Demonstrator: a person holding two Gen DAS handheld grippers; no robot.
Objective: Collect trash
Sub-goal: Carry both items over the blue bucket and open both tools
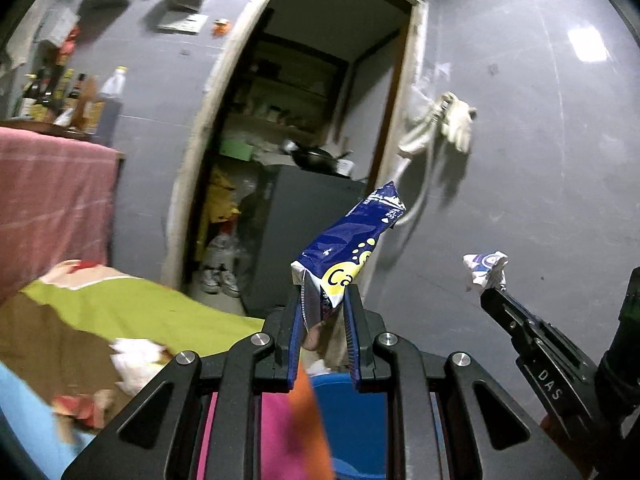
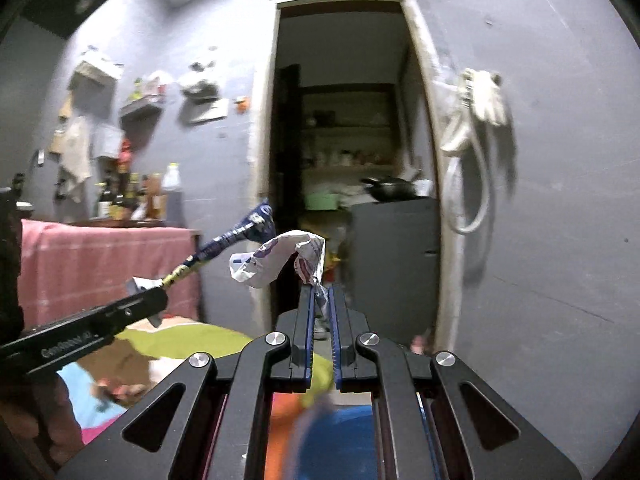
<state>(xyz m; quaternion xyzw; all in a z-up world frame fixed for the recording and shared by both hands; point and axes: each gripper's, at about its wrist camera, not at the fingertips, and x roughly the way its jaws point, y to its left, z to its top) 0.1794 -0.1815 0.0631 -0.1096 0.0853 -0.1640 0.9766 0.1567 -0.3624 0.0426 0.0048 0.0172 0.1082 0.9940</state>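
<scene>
Two bits of trash held up in the air, facing the doorway [image 2: 344, 160].

The left gripper [image 1: 322, 292] has its jaws clamped on a blue snack wrapper [image 1: 352, 240] with yellow bubbles, standing upright and creased. The right gripper [image 2: 320, 292] has its jaws pinched on a crumpled white paper scrap [image 2: 276, 260] with purple print, curling leftward.

The blue bin [image 1: 344, 420] below is motion-blurred, mostly hidden behind the left hand-held gripper [image 1: 322, 296], and cut off at the bottom edge.
</scene>
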